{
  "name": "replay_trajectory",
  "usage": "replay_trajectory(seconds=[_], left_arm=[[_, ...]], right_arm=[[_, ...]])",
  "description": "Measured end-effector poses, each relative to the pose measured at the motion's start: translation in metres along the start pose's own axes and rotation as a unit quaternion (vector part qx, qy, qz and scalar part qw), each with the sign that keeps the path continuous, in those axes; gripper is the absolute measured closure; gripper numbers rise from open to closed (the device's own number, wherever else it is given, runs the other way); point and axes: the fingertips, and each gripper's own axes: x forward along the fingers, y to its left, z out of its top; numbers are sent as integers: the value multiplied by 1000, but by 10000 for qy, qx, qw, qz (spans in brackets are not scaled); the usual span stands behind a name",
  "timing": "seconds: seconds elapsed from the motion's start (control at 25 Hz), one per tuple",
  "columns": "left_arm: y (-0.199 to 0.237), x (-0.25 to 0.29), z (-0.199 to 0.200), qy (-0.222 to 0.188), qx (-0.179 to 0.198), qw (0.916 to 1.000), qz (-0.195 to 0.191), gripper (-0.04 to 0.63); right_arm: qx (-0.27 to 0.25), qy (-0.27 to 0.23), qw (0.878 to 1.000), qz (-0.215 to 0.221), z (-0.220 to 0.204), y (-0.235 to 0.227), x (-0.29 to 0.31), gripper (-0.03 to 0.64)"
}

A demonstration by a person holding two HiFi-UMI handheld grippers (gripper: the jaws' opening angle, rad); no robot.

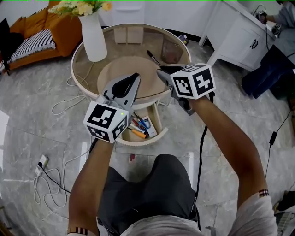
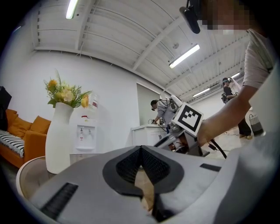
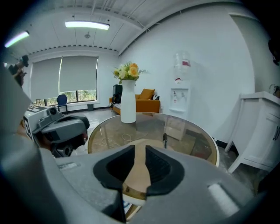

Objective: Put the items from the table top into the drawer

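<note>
Nearest you, at 12 o'clock just past your knees, the drawer (image 1: 138, 142) stands pulled out from under the desk (image 1: 115, 46). It already holds small stationery. You can pick out an orange marker (image 1: 137, 133) and something blue beside it. The rest is too small to name.

Above the drawer, your left tongs (image 1: 137, 76) hang over the near edge of the desk, pointing toward 1 o'clock. Their tips are pressed together with nothing between them.

Just beside them at 1 o'clock are your right tongs (image 1: 163, 71), angled down toward 11 o'clock over the glass. These are spread, the gap is bare, and only the wooden disc under the glass shows through it. The two tongs sit close together, tips near but not touching.

Beyond the right tongs, at 12 o'clock on the glass top, lies a dark pen (image 1: 153, 58). It is flat and slanted, and well apart from both tongs. It is the only loose item you can see on the top.

At 11 o'clock, near the far left rim, a white vase (image 1: 92, 37) stands upright with yellow flowers (image 1: 83, 7).

Off the desk there are white cables (image 1: 69, 103) on the floor at 9 o'clock. An orange couch (image 1: 60, 27) is at 10 o'clock, and a white cabinet (image 1: 239, 37) is at 2 o'clock with a person (image 1: 272, 69) beside it.
</note>
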Motion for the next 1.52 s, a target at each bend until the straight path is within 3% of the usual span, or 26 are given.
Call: replay_trajectory(seconds=[0.36,0.88,1.04,1.24,1.52], left_arm=[[13,5,3,53,124,9999,72,595],[12,-11,7,16,231,9997,71,595],[14,-17,2,31,216,9997,104,595],[15,-23,-3,40,170,9997,160,595],[13,-28,-4,38,107,9998,174,595]], right_arm=[[170,691,9968,-351,-2,-47,38,506],[321,1468,9881,-321,-23,-78,81,505],[372,1515,9873,-313,-28,-80,87,511],[401,1452,9881,-328,-28,-77,88,575],[284,1358,9891,-484,-27,-72,84,578]])
